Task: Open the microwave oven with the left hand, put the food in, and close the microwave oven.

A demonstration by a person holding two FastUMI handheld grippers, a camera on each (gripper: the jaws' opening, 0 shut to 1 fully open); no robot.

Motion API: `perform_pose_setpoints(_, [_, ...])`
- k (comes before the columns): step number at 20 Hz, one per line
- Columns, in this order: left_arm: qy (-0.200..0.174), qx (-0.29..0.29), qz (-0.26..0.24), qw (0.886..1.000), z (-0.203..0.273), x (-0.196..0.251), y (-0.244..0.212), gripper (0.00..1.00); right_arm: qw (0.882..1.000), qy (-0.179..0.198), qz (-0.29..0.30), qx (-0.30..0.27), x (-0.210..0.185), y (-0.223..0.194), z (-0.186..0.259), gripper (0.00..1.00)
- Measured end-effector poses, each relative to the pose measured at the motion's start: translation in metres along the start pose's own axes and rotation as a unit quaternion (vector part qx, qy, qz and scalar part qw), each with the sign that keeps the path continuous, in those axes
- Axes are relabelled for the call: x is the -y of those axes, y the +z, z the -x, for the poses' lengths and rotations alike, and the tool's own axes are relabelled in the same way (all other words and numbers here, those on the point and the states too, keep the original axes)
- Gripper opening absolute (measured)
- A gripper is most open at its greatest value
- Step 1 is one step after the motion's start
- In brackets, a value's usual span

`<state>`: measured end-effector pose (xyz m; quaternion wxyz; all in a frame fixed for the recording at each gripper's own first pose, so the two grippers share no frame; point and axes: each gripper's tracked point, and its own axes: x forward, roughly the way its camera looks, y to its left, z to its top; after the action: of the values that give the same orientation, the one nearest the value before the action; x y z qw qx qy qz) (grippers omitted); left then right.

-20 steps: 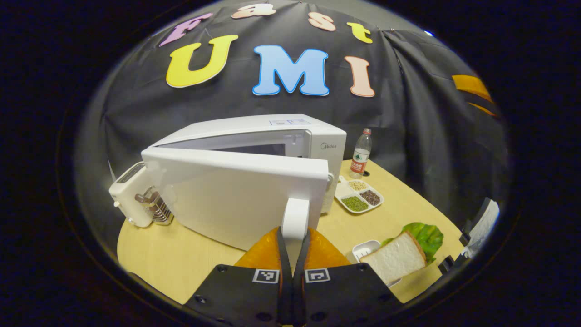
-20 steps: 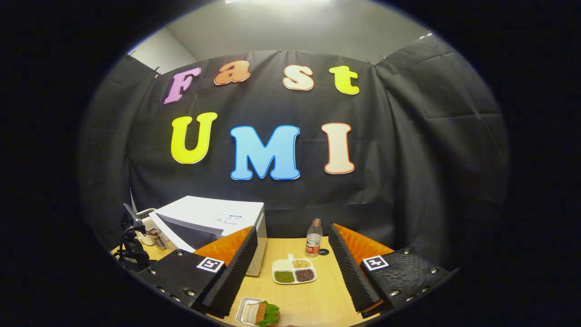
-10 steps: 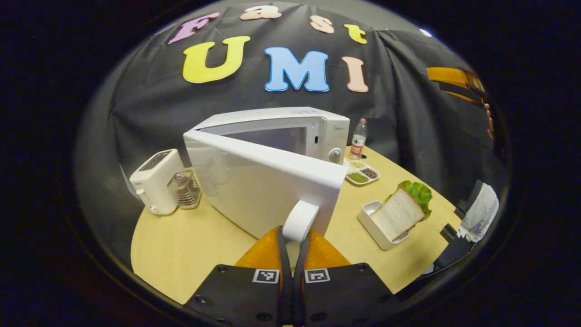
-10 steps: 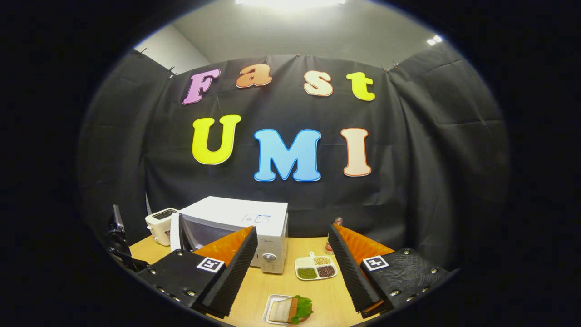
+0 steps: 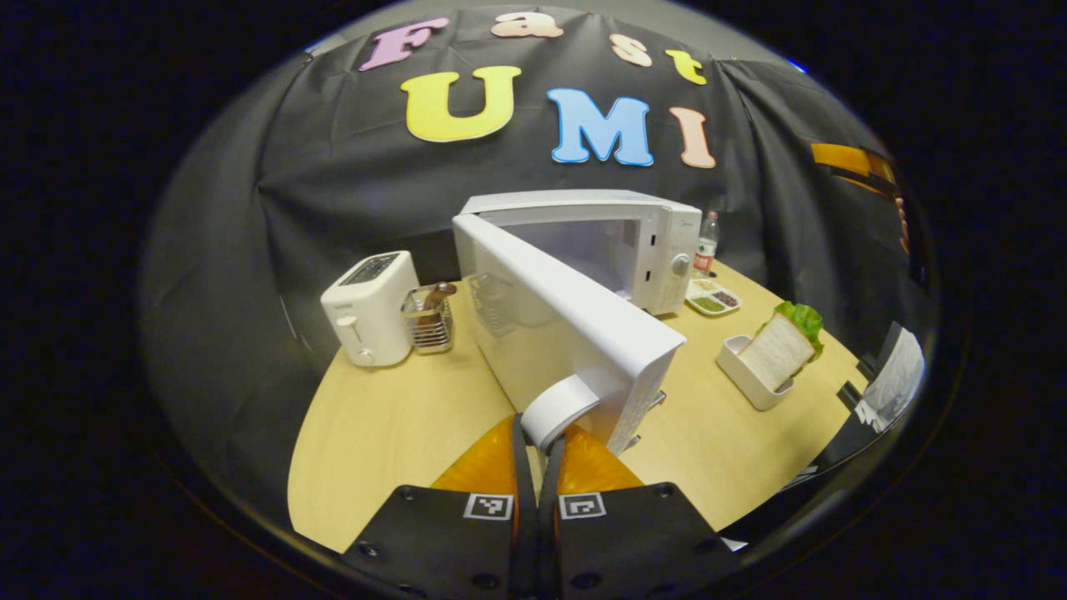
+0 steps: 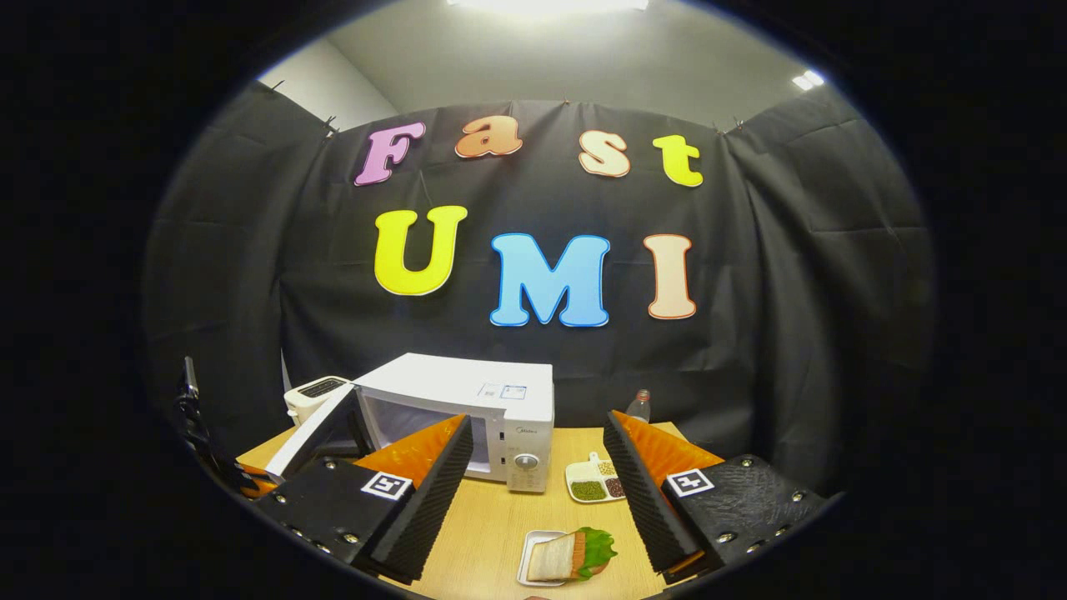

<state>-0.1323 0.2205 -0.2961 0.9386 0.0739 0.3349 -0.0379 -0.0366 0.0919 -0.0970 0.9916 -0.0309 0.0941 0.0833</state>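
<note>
Left hand-held gripper [image 5: 540, 450] clamped on door handle [image 5: 557, 408], bottom centre; right hand-held gripper [image 6: 538, 492] wide above sandwich [image 6: 571, 556].

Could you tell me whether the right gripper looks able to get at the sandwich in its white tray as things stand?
Probably yes: the right gripper is open, and the sandwich lies just below its fingers on the table with nothing between.

microwave [image 5: 583, 250]: glossy white plastic | table [image 5: 392, 425]: smooth pale wood
</note>
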Motion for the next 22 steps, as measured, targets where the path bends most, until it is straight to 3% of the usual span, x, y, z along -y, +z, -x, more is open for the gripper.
perform_pose_setpoints(7, [0.006,0.009,0.031,0.999,0.012,-0.085,-0.015,0.08,0.998,0.025,-0.020,-0.052,-0.020,-0.029,-0.011,0.95])
perform_pose_setpoints(11, [-0.013,0.016,0.032,0.999,0.011,-0.105,-0.018,0.06,0.994,0.036,-0.038,-0.099,-0.012,-0.058,-0.021,0.95])
perform_pose_setpoints(14, [-0.029,0.019,0.023,0.999,0.009,-0.111,-0.019,0.07,0.988,0.034,-0.042,-0.143,0.006,-0.087,-0.025,0.95])
perform_pose_setpoints(17, [-0.034,0.017,0.015,0.999,0.016,-0.114,-0.024,0.17,0.982,0.016,-0.018,-0.189,0.037,-0.122,-0.021,0.95])
perform_pose_setpoints(19, [-0.021,0.015,0.020,0.999,0.025,-0.120,-0.029,0.26,0.974,0.007,-0.005,-0.227,0.055,-0.150,-0.017,0.96])
perform_pose_setpoints(22, [0.033,0.047,0.053,0.997,0.063,-0.136,-0.012,0.28,0.959,-0.008,-0.015,-0.284,0.076,-0.191,-0.007,0.95])
